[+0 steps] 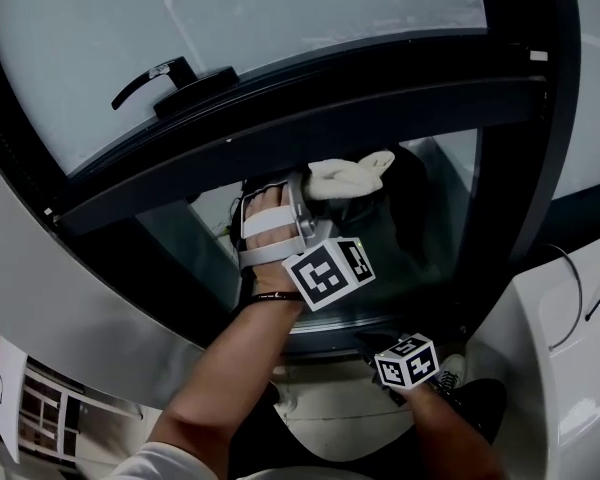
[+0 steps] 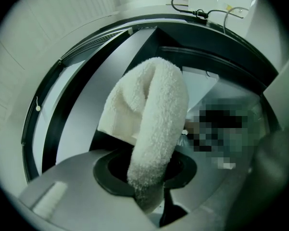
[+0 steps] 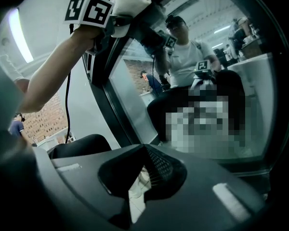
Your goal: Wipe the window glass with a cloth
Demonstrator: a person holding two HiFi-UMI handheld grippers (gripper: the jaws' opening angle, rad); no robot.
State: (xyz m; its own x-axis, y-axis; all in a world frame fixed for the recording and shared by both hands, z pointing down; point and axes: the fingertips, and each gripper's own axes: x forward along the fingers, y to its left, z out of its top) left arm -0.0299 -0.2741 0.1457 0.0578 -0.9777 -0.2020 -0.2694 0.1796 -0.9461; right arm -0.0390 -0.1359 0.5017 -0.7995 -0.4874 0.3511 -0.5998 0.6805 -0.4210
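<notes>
A white terry cloth point(image 1: 352, 176) is pressed against the lower window glass point(image 1: 445, 193), just under the dark crossbar point(image 1: 310, 118). My left gripper point(image 1: 315, 190) is shut on it, held by a hand with its marker cube point(image 1: 328, 272) below. In the left gripper view the folded cloth point(image 2: 156, 114) rises from between the jaws of the left gripper point(image 2: 147, 189) and hides most of the pane. The right gripper's marker cube point(image 1: 408, 361) hangs low, away from the glass. My right gripper point(image 3: 145, 150) is shut and empty. It looks up at the glass point(image 3: 192, 81) and the cloth point(image 3: 130, 1).
A frosted upper pane point(image 1: 280, 28) carries a black handle point(image 1: 165, 76). A thick black frame post point(image 1: 540, 118) bounds the glass on the right. A white surface with a thin cable point(image 1: 575, 298) lies at the right. A dark shoe point(image 1: 480, 400) is on the floor below.
</notes>
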